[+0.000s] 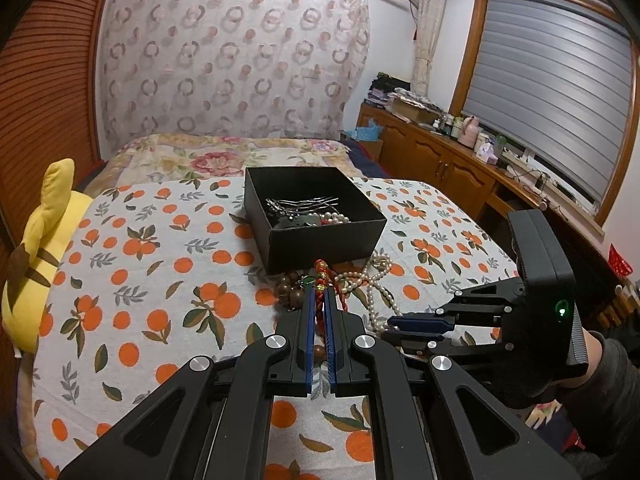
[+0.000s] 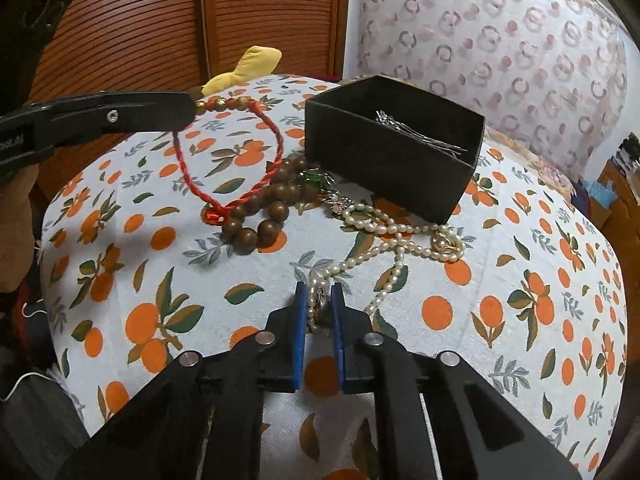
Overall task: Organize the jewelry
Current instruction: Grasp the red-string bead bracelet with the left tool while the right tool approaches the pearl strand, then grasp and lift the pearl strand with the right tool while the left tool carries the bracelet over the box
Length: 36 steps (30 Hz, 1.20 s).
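Note:
A black open box [image 1: 316, 216] [image 2: 394, 152] sits on the orange-print cloth and holds silver hairpins [image 1: 304, 203] and some beads. In front of it lie a brown wooden bead bracelet [image 2: 266, 208], a small green charm [image 2: 316, 179] and a pearl necklace [image 2: 384, 232]. My left gripper [image 1: 319, 300] is shut on a red braided cord with gold beads [image 2: 228, 152] [image 1: 320, 280], lifting one end off the cloth. My right gripper [image 2: 320, 300] is shut on one end of the pearl necklace, low at the cloth.
A yellow plush toy [image 1: 36, 248] lies at the bed's left edge. A floral quilt [image 1: 224, 156] lies behind the box. A wooden cabinet [image 1: 448, 160] with bottles runs along the right wall under the window.

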Each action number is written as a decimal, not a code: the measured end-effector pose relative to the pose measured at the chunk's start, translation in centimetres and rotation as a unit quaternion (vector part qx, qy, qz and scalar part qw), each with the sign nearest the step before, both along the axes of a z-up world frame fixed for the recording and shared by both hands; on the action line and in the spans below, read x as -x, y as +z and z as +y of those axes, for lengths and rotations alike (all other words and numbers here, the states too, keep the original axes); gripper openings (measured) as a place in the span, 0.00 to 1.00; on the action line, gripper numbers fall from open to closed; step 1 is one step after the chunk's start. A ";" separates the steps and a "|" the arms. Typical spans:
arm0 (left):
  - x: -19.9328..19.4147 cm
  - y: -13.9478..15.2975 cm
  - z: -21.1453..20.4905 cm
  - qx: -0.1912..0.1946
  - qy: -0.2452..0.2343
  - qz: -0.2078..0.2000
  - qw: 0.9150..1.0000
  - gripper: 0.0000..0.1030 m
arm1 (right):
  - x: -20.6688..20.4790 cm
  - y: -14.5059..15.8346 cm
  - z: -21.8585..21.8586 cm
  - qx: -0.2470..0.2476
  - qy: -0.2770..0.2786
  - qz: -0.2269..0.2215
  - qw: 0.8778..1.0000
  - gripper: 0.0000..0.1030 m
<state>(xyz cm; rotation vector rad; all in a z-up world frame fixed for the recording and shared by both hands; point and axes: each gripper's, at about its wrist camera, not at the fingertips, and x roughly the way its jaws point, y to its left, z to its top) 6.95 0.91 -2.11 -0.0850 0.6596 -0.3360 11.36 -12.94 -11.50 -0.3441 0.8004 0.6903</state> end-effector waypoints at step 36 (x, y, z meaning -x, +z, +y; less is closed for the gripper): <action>-3.1 5.9 -1.4 -0.023 0.002 -0.059 0.998 0.04 | -1.4 16.7 -4.1 -0.111 -0.035 -0.144 0.983 0.12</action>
